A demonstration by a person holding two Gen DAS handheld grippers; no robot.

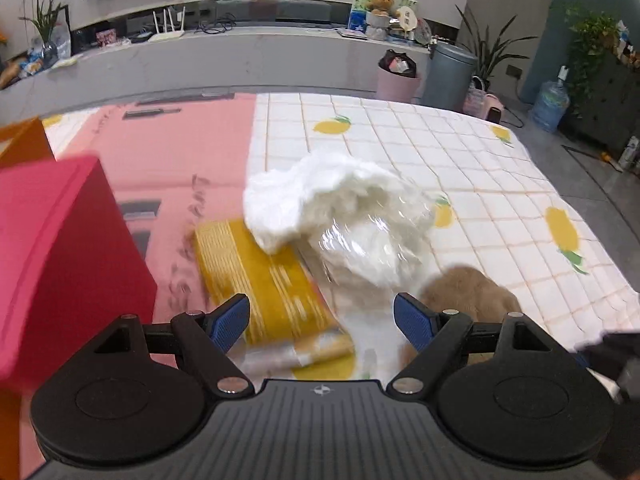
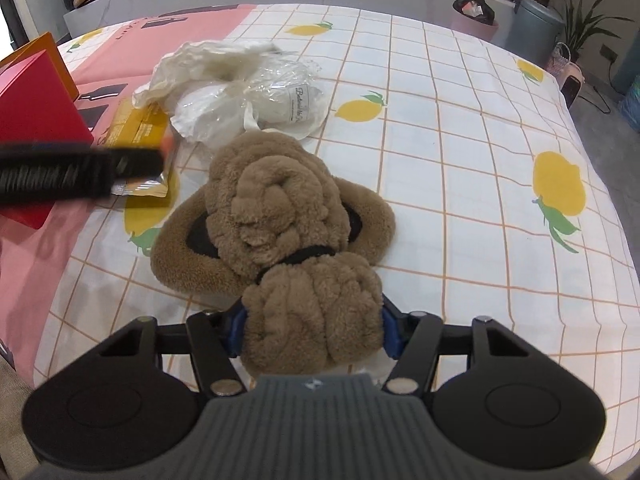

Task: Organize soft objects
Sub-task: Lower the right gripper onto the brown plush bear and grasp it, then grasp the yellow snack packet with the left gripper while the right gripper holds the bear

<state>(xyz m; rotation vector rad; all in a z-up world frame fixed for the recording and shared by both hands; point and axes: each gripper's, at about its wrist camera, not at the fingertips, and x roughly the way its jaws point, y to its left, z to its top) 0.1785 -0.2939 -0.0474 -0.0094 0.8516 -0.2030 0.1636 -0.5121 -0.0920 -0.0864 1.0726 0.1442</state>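
My right gripper (image 2: 314,330) has its blue pads pressed into both sides of a lobe of the brown plush item (image 2: 280,216), so I am grasping it at the end nearest me; the plush bulges out over my fingers and hides most of them. The rest of that fuzzy brown thing, with its dark inner patches, lies ahead of my right fingertips on the lemon-print cloth (image 2: 460,160). Beyond it, farther from my fingers, sits the white fluffy bundle in clear plastic wrap (image 2: 248,92), and to the left of that a yellow packet (image 2: 140,128) lies flat, partly under the bundle. My left gripper (image 1: 322,322) is spread wide and empty, nothing between its blue fingers (image 1: 230,322). Just past my left fingertips is the same yellow packet (image 1: 260,280), with the white bundle (image 1: 340,216) ahead and slightly right, and a corner of the brown plush (image 1: 472,292) just beyond my right-hand pad. A red box (image 1: 60,248) stands close on the left of my left fingers, on the pink sheet (image 1: 172,152).
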